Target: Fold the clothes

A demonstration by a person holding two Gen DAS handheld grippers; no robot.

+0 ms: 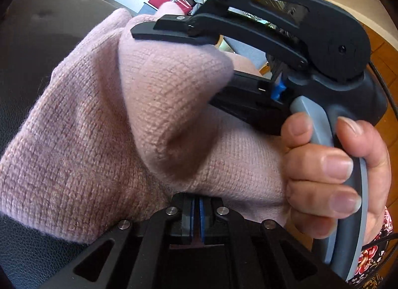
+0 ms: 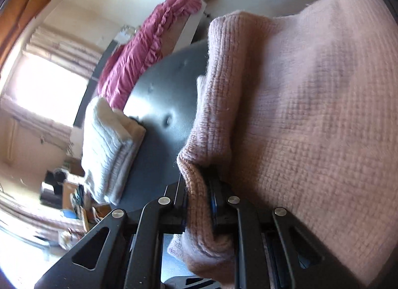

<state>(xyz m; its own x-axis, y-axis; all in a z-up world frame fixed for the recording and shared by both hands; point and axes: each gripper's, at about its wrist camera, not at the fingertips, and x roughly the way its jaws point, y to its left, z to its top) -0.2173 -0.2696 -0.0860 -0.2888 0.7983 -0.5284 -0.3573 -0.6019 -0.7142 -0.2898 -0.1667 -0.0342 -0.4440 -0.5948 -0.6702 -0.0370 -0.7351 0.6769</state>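
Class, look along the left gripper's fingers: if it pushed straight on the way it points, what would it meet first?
The pink sweater, which the left gripper already pinches, bunched right ahead. Beyond it, probably the right gripper; depth is unclear.

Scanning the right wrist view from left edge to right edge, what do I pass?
Bright window → folded white towel stack → dark red ruffled fabric → dark tufted seat → ribbed hem of the pink sweater, pinched in the right gripper → the sweater's broad body.

left wrist: close behind pink sweater, facing 12 | right wrist: rolled, same sweater at 3 | shared: sweater, dark seat
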